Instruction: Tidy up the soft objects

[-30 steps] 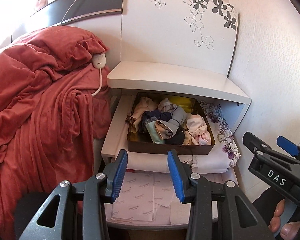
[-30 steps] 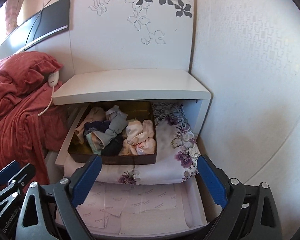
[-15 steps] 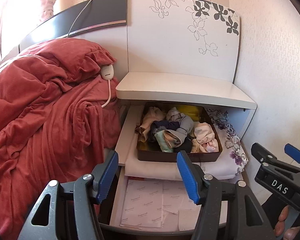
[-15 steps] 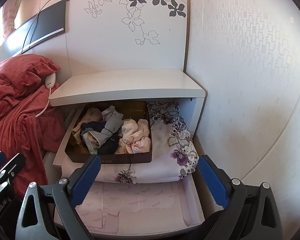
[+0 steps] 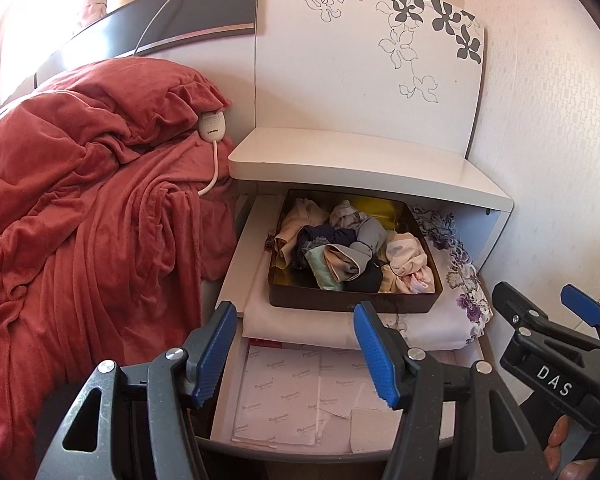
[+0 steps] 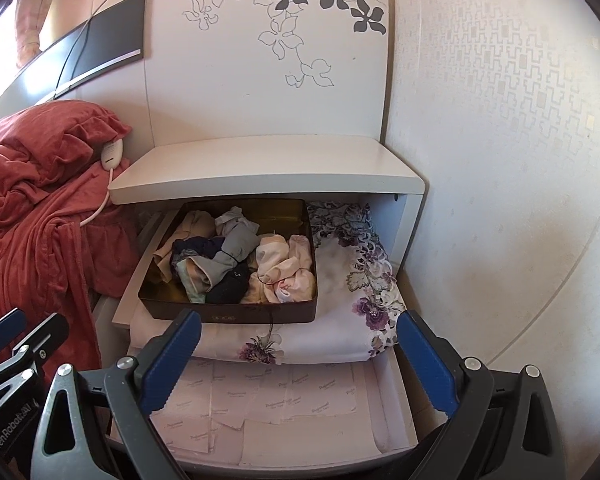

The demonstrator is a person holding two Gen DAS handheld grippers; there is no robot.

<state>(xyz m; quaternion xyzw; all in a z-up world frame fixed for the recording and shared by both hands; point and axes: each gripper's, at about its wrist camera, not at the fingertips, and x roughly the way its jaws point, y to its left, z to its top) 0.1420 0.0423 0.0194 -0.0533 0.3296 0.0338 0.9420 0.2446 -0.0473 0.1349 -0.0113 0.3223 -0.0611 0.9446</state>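
A red blanket lies beside the white nightstand.

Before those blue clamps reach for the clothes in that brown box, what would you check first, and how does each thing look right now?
1. Left gripper open with nothing between its pads: ok.
2. Right gripper open and empty: ok.
3. Brown box within view and uncovered, sitting on the folded floral cloth in the pulled-out drawer: ok.
4. Clothes lying loose and separate enough to lift one piece: not ok, they are tangled in a pile.
5. Overhanging white shelf leaves room above the box: cannot tell; it covers the box's back edge.
6. Grippers clear of each other: ok, the right one sits apart at the edge of the left view.
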